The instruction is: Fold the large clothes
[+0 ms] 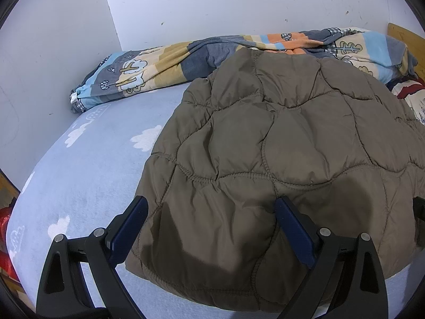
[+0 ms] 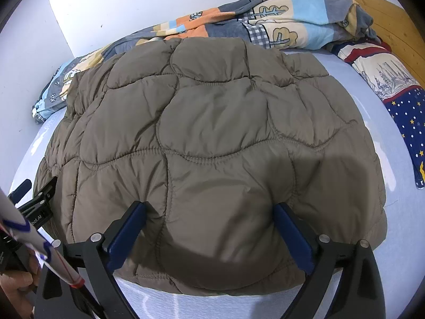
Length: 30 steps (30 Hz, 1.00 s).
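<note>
Bed (image 1: 87, 164) carrying brown quilted jacket (image 1: 279, 146), lying folded at centre, far edge touching striped blanket (image 1: 164, 63). Left tool (image 1: 209, 228) and right tool (image 2: 209, 231) both spread wide, gripping nothing, straddling jacket's near edge. Risk: puffy slippery fabric likely springing open, sliding out under shallow pinch.

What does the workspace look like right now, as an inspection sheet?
Surface: light blue cloud-print bed sheet, partly bare.
Job's things: brown quilted puffer jacket lying spread on the sheet, near hem by both grippers.
Clutter: patchwork tree-print blanket bunched along the wall; navy star-print cloth at right.
Grippers: left gripper and right gripper both open over the hem.
Cables: nothing seen.
Surroundings: white wall; wooden headboard.
</note>
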Available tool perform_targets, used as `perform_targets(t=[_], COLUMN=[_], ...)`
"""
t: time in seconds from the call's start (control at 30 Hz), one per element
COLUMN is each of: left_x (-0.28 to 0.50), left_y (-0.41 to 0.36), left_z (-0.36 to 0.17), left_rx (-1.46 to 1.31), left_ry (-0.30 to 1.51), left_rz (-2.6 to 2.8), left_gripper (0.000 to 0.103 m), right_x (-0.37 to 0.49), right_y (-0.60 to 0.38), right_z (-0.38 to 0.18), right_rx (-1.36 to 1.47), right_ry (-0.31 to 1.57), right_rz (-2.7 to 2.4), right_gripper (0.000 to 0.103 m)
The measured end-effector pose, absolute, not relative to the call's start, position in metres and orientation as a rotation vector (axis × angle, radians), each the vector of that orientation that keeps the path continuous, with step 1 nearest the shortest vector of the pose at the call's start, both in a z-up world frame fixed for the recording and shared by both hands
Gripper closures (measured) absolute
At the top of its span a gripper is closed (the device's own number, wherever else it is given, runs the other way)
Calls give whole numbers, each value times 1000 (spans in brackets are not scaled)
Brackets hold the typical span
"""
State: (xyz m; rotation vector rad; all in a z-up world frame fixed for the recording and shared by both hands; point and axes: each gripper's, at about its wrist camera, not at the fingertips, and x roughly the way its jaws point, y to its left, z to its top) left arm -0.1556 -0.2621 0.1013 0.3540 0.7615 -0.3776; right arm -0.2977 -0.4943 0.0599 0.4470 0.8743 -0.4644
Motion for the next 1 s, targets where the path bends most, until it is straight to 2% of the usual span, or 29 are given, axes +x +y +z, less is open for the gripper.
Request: perform_targets(t=[0.8,1.0], left_x=[-168,-159], left_y=[-266,-270], left_z=[113,100], left_rx=[363,350], left_ry=[758,859], left_rz=[-401,-436], left_gripper=[6,6], right_x=[-337,-342], right_y=[-518,-533], right_z=[87,70], right_rx=[510,583], right_ry=[828,875], right_rz=[-529,-544], right_gripper=[4,4])
